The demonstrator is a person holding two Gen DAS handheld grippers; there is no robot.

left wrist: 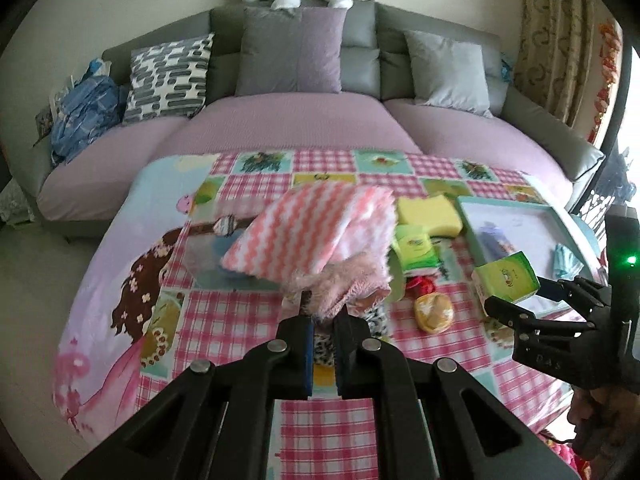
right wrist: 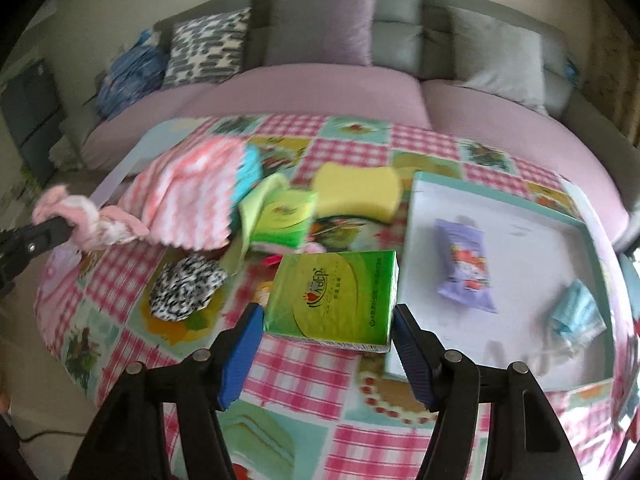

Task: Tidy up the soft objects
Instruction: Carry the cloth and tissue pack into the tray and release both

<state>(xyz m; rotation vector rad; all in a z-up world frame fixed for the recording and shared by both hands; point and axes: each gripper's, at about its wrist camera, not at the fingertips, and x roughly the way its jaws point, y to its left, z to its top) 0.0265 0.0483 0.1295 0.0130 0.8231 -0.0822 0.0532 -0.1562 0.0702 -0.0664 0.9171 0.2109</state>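
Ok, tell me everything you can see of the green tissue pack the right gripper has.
The green tissue pack is a rectangular soft pack in glossy green wrap with a yellow-green oval, a small red logo and printed text on its broad face. It sits between the right gripper's blue pads, gripped across its width near its lower end and lifted off the checked tablecloth. Its broad face tilts up towards the camera. Behind it to the right lies the white tray, which it does not visibly touch.

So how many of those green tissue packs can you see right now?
2. One green tissue pack sits between the right gripper's fingers; the other lies on the table by the yellow sponge. The cloth pile may hide more.
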